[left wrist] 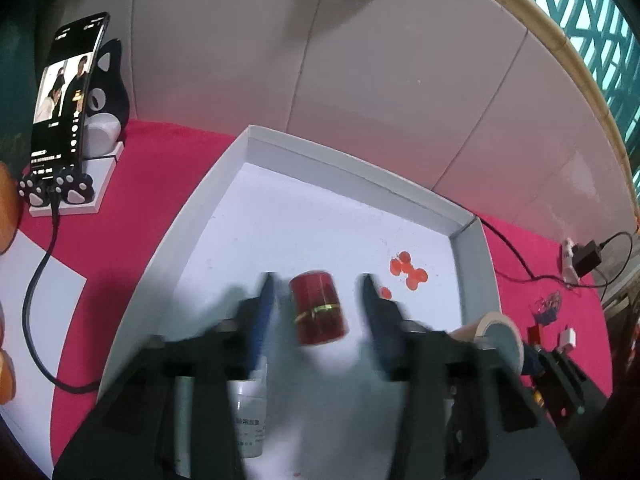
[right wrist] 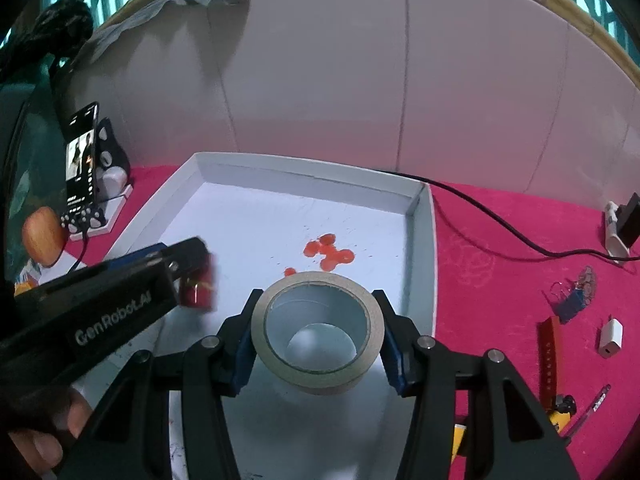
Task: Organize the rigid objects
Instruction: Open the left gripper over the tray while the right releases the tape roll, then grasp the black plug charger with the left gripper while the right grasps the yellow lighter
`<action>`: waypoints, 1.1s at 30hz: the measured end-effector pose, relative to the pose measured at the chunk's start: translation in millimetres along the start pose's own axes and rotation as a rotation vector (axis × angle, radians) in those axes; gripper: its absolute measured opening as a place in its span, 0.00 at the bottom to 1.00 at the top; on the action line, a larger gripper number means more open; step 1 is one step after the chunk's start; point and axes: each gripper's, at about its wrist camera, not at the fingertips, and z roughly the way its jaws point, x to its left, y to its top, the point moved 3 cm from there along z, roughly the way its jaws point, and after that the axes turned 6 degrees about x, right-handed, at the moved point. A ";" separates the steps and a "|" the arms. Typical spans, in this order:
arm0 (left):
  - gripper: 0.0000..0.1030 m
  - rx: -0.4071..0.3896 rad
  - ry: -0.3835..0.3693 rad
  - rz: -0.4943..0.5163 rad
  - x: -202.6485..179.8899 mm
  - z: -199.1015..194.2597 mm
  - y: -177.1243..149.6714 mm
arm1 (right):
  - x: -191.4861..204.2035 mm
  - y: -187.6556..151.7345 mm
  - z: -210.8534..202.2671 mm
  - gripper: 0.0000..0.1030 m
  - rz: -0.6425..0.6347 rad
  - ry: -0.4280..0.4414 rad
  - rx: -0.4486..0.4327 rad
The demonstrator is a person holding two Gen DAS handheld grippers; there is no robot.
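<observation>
Both grippers are over the white tray [right wrist: 422,248], which sits on the pink cloth [right wrist: 500,248].

Left gripper [left wrist: 320,300]: jaws spread wide, nothing gripped. The red cylinder [left wrist: 318,308] w/ a gold band sits between the fingers [left wrist: 262,312], a clear gap on each side. It's blurred and tilted, so can't tell if it's resting on the tray floor or dropping. From the right wrist view it's just past the left gripper tip, toward the tray's left edge.

Right gripper [right wrist: 318,334]: jaws closed onto the tape roll [right wrist: 318,332], pads on opposite sides of the outer rim, roll lying flat-ish w/ hole up, over the tray's near-middle. Red stain [right wrist: 328,254] on the tray floor just beyond it, toward the far edge.

Step in hand, as I read it: put both items down in the tray.

- Left: back straight out along the finger line; don't swing sideways, the cylinder is round and will prob roll if nudged.
- Right: lower the roll till its bottom face meets the floor before letting go. Released high, it may bounce or tip onto its rim & roll.
- Aim for bare floor near side of the stain, apart from the cylinder and the right wall.
- Open evenly so neither pad drags the roll.

Loose bits on the cloth right of the tray (charger [right wrist: 610,338], red strip [right wrist: 549,354], pen [right wrist: 596,404]) look like the next pickups.
</observation>
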 end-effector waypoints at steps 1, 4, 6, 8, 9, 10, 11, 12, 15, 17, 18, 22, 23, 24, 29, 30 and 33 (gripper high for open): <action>0.75 -0.007 -0.004 -0.007 0.9 -2.6 0.2 | 2.1 -0.2 -2.4 0.51 -0.013 -0.006 -0.015; 0.83 -0.030 -0.024 -0.027 3.6 -10.5 0.2 | 4.4 0.4 -10.1 0.88 -0.030 -0.019 -0.052; 0.97 -0.053 -0.028 -0.063 9.1 -19.0 -0.9 | 4.5 0.6 -16.5 0.88 -0.034 -0.025 -0.077; 1.00 -0.079 -0.038 -0.103 14.6 -28.4 -3.3 | 3.7 -0.1 -22.3 0.89 -0.037 -0.029 -0.091; 1.00 -0.091 -0.046 -0.121 17.0 -33.4 -4.5 | 2.9 -0.8 -25.0 0.98 -0.033 -0.029 -0.098; 1.00 -0.108 -0.053 -0.139 18.6 -38.7 -6.0 | 1.1 -2.9 -29.3 1.00 -0.027 -0.028 -0.111; 1.00 -0.123 -0.061 -0.148 19.2 -44.7 -8.0 | -0.4 -4.1 -32.0 1.00 -0.022 -0.028 -0.118; 1.00 -0.136 -0.067 -0.148 18.4 -51.1 -10.0 | -2.4 -5.4 -34.9 1.00 -0.014 -0.028 -0.125; 1.00 -0.176 -0.073 -0.118 8.9 -69.5 -15.5 | -8.7 -8.7 -45.6 1.00 0.014 -0.013 -0.138; 1.00 -0.208 -0.082 -0.078 -2.0 -84.8 -18.7 | -13.8 -11.3 -53.9 1.00 0.032 -0.004 -0.148; 1.00 -0.225 -0.088 -0.057 -7.6 -92.5 -20.4 | -15.8 -11.8 -58.4 1.00 0.040 0.001 -0.154; 1.00 -0.291 -0.101 0.010 -28.4 -121.3 -29.7 | -30.0 -19.5 -80.3 1.00 0.082 0.029 -0.185; 1.00 -0.298 -0.120 0.026 -35.0 -127.0 -34.1 | -32.8 -21.5 -84.6 1.00 0.089 0.033 -0.191; 1.00 -0.297 -0.138 0.038 -40.6 -129.4 -37.6 | -36.0 -23.8 -89.6 1.00 0.097 0.038 -0.198; 1.00 -0.258 -0.132 0.118 -65.7 -122.4 -55.7 | -60.6 -38.3 -117.6 1.00 0.127 0.005 -0.246; 1.00 -0.243 -0.132 0.120 -68.2 -118.2 -57.4 | -65.8 -40.6 -122.7 1.00 0.131 -0.009 -0.256; 1.00 -0.195 -0.168 0.099 -67.5 -110.8 -58.2 | -90.7 -50.4 -143.5 1.00 0.151 -0.062 -0.295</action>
